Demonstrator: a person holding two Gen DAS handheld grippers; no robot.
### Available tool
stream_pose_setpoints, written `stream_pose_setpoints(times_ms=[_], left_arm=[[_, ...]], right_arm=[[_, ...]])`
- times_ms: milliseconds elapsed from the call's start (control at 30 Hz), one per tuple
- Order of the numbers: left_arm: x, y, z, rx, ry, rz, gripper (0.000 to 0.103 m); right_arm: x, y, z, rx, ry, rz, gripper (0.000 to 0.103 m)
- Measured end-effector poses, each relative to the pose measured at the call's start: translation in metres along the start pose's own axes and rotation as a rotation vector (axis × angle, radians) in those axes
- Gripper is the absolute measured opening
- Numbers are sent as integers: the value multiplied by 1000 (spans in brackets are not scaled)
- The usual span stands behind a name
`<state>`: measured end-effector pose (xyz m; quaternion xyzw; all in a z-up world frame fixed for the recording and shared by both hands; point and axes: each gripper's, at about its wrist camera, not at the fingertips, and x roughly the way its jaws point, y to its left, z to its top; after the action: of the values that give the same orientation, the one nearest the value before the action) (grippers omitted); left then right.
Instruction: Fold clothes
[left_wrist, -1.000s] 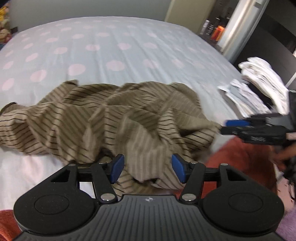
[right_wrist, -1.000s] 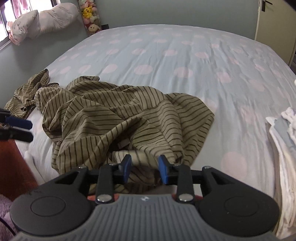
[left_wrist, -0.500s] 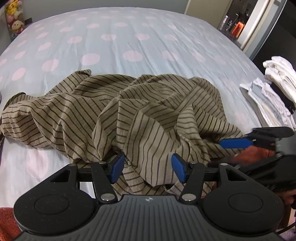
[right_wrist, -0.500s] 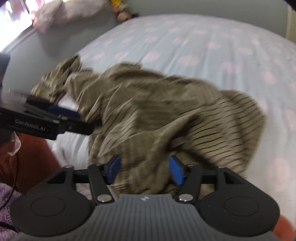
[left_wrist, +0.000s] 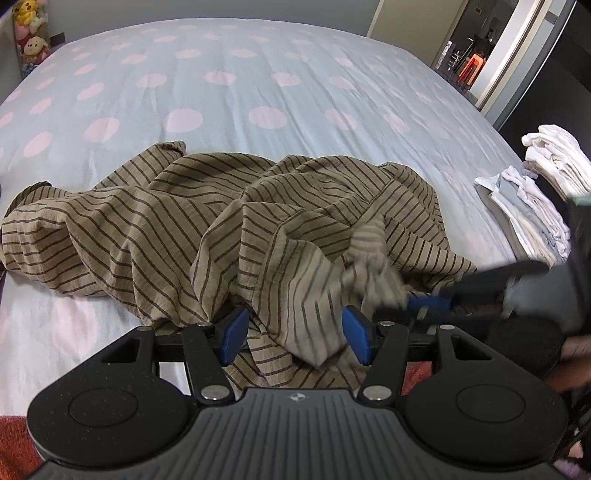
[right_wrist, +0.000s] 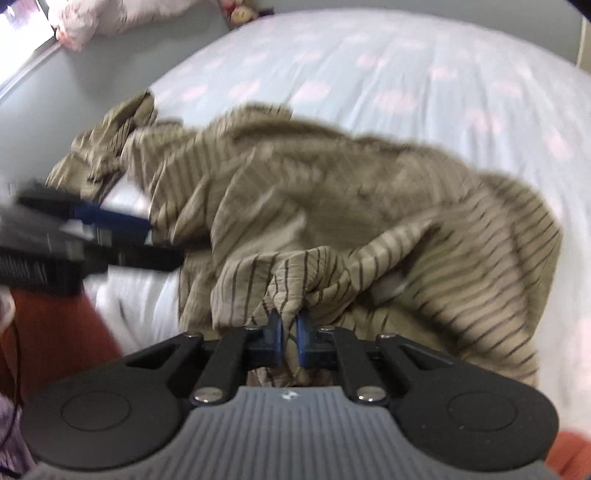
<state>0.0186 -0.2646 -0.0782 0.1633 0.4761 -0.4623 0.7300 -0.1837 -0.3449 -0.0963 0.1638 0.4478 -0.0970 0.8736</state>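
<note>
The garment (left_wrist: 229, 229) is tan with thin dark stripes. Under it, the bedcover (left_wrist: 236, 74) is pale blue with pink dots. Right of the garment, the stacked laundry (left_wrist: 535, 192) is white.

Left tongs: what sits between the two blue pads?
A loose fold of the striped garment hangs between the left tongs, whose jaws stand open and apart from the cloth. The left wrist view shows it.

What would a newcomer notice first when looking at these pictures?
First, the crumpled brown striped garment lying across the near part of the bed, whose pale blue cover has pink dots. Next, the right gripper, whose jaws are closing on a bunched fold of that garment at its near edge, while the left gripper stands open over the cloth. A stack of folded white clothes sits at the bed's right edge.
</note>
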Motion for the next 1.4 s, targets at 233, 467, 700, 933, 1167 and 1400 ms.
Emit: stream_pose_setpoints(times_ms=[233, 467, 700, 933, 1167, 1400], left_arm=[[8, -5, 5, 10, 2, -10, 54], [17, -10, 8, 32, 19, -8, 55], [28, -14, 11, 40, 37, -30, 56], [48, -36, 17, 86, 79, -61, 56], [73, -40, 27, 50, 93, -98, 12], [75, -20, 45, 20, 106, -55, 2]], right_arm=[[-34, -10, 48, -21, -177, -55, 8], [-49, -38, 81, 3, -298, -155, 8], [-53, -72, 85, 58, -321, -192, 8], [-47, -84, 81, 91, -325, -176, 8], [-43, -96, 74, 115, -328, -153, 8], [-30, -113, 67, 139, -308, -139, 8]])
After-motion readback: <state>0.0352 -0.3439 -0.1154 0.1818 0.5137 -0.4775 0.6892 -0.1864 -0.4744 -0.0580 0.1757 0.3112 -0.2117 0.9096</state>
